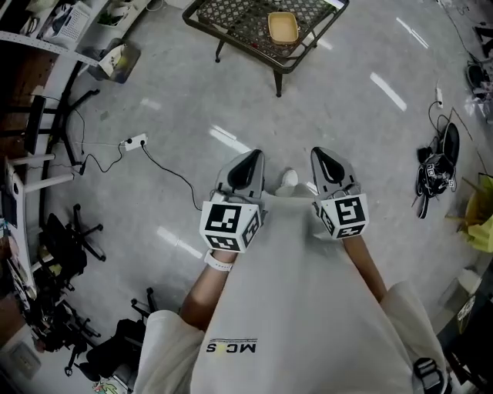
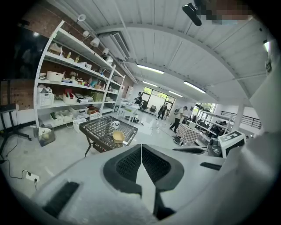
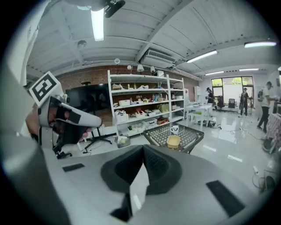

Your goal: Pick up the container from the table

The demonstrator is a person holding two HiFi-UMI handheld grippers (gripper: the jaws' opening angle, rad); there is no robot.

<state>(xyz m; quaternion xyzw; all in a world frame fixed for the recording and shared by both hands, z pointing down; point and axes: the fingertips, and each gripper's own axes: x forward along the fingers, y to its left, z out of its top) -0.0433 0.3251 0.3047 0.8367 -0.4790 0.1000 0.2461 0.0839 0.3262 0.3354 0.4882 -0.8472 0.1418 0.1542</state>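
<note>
A small yellow container [image 1: 283, 28] sits on a black mesh table [image 1: 231, 23] far ahead across the floor; it also shows in the left gripper view as the container [image 2: 117, 136] and in the right gripper view as the container [image 3: 174, 141]. A white mug [image 3: 174, 129] stands behind it on the table. My left gripper [image 1: 248, 168] and right gripper [image 1: 327, 163] are held side by side close to my body, well short of the table. Both are shut with nothing between the jaws.
Shelving with boxes [image 2: 70, 96] lines the left wall. A power strip and cable [image 1: 135, 142] lie on the grey floor at left. Office chairs [image 1: 69, 246] and gear [image 1: 435, 173] stand at the sides. People [image 2: 179, 118] stand far off.
</note>
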